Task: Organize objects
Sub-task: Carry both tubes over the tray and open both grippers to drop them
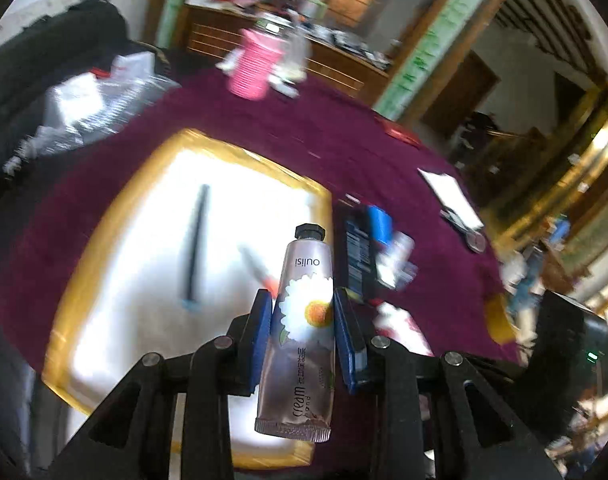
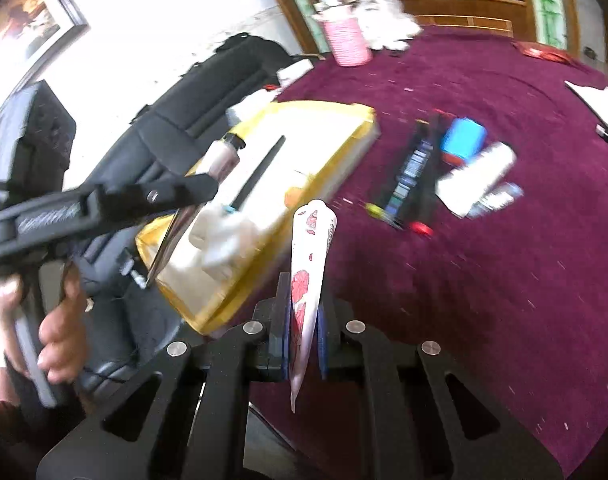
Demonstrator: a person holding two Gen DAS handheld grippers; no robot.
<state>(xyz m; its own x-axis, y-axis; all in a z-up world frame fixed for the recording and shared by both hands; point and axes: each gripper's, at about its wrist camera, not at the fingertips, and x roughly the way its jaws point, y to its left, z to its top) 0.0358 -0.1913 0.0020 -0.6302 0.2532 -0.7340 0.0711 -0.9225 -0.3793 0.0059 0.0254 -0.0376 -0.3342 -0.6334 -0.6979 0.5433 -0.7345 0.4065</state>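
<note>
Your left tool (image 1: 304, 312) clamps the soft, light hand cream tube (image 1: 304, 320) mid-body, your right tool (image 2: 304, 320) pinches a thin floral tube (image 2: 307, 264); squeeze gently, both will dent.

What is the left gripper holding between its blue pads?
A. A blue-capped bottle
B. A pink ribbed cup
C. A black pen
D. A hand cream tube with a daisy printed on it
D: in the left wrist view the left gripper is shut on the hand cream tube, cap pointing away, while the black pen lies in the yellow-rimmed box.
</note>
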